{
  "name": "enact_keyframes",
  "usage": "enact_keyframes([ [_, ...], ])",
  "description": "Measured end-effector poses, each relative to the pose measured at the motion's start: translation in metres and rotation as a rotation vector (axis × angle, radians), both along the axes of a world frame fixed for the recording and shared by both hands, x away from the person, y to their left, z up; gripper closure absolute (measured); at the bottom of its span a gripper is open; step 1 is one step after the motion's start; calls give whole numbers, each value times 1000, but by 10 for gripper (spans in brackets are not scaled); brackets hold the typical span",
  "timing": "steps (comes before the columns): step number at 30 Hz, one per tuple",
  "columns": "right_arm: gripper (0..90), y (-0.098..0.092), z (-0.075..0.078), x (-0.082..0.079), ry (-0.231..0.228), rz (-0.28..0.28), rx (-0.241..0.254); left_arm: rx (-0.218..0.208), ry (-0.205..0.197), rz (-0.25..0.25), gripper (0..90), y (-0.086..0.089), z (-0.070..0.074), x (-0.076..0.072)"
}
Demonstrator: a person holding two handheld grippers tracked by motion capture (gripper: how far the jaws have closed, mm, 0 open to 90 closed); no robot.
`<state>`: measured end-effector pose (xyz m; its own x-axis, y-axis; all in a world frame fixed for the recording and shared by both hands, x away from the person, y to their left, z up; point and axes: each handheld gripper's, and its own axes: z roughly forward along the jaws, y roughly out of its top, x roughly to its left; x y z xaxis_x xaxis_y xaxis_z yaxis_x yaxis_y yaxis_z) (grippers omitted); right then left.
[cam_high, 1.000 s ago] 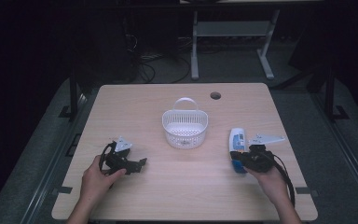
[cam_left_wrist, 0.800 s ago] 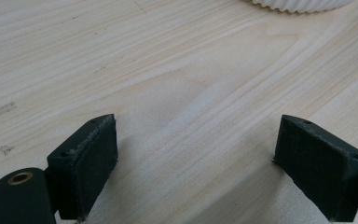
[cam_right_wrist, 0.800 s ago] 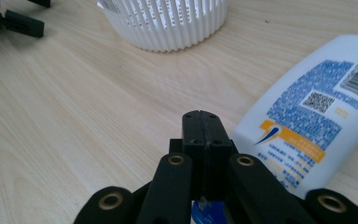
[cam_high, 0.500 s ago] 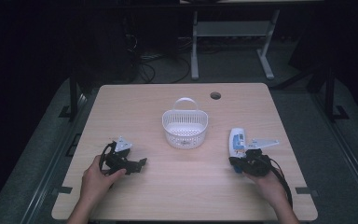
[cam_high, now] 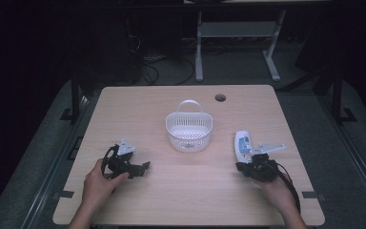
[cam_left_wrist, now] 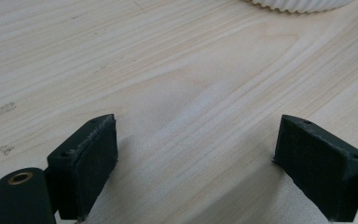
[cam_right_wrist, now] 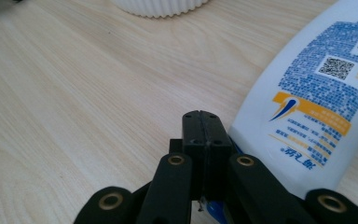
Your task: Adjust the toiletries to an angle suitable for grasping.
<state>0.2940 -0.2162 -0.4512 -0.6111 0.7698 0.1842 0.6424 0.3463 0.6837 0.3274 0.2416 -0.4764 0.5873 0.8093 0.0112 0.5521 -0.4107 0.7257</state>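
Note:
A white bottle (cam_high: 242, 143) with blue print lies flat on the right of the wooden table (cam_high: 186, 195). In the right gripper view the bottle (cam_right_wrist: 317, 102) lies just right of my right gripper (cam_right_wrist: 201, 126), whose jaws are pressed together with nothing seen between them. From the high view my right gripper (cam_high: 241, 167) rests at the bottle's near end. My left gripper (cam_high: 144, 168) lies on the table's left, jaws wide apart. In its own view my left gripper (cam_left_wrist: 196, 158) has bare wood between its pads. A white slatted basket (cam_high: 189, 129) with a handle stands at the table's centre.
The basket's base edge shows at the top of the left gripper view (cam_left_wrist: 298, 3) and of the right gripper view (cam_right_wrist: 158, 5). A round cable hole (cam_high: 220, 98) sits near the table's far edge. Dark floor, cables and a stand lie beyond the table.
My right gripper has slid slightly back toward the person along the bottle's near end. The left gripper and the basket have stayed put.

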Motion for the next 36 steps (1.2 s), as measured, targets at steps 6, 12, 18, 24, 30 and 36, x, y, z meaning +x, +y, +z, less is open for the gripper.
enact_keyframes([
  [6,897,-5,0,0,6,-10,-10,0,0,0,127,0,0,0],
  [12,897,-11,0,1,10,-22,-15,0,0,0,126,0,0,0],
  [18,897,-21,-1,2,15,-45,-26,0,0,0,127,0,0,0],
  [24,897,-34,-2,4,14,-77,-27,0,0,0,127,0,0,0],
  [30,897,-45,-2,5,12,-109,-25,0,0,0,127,0,0,0],
  [36,897,-56,-3,6,12,-141,-19,0,0,0,127,0,0,0],
])
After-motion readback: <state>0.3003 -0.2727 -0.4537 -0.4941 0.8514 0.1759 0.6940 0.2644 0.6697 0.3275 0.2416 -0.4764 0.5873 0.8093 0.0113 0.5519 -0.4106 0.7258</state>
